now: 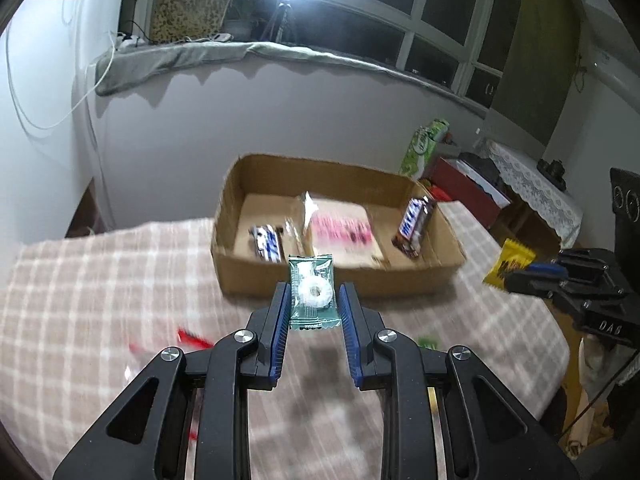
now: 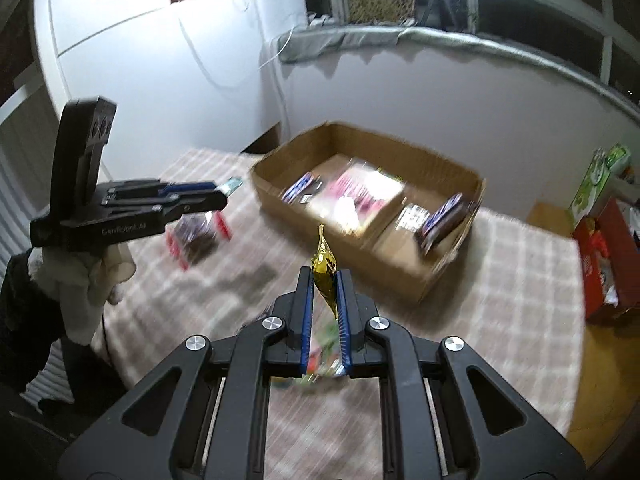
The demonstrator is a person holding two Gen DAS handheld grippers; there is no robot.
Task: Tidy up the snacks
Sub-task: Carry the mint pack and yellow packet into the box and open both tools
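Left gripper point(image 1: 313, 300) pinches the green candy packet point(image 1: 311, 289) only by its side edges above the tabletop point(image 1: 100, 280), short of the cardboard box point(image 1: 256, 276); it could slip. Right gripper point(image 2: 325, 294) clamps the yellow packet point(image 2: 326, 266) edge-on, so you risk dropping it outside the box.

I cannot read the packets inside the cardboard box point(image 1: 320, 276); in both views they are smeared by motion blur. The yellow packet point(image 1: 505, 265) is half hidden behind the right gripper point(image 1: 510, 280) in the left view. In the right view the dark snack bag point(image 2: 197, 240) is blurred and partly covered by the left gripper point(image 2: 226, 194). The green carton point(image 2: 600, 180) is too blurred for me to read.
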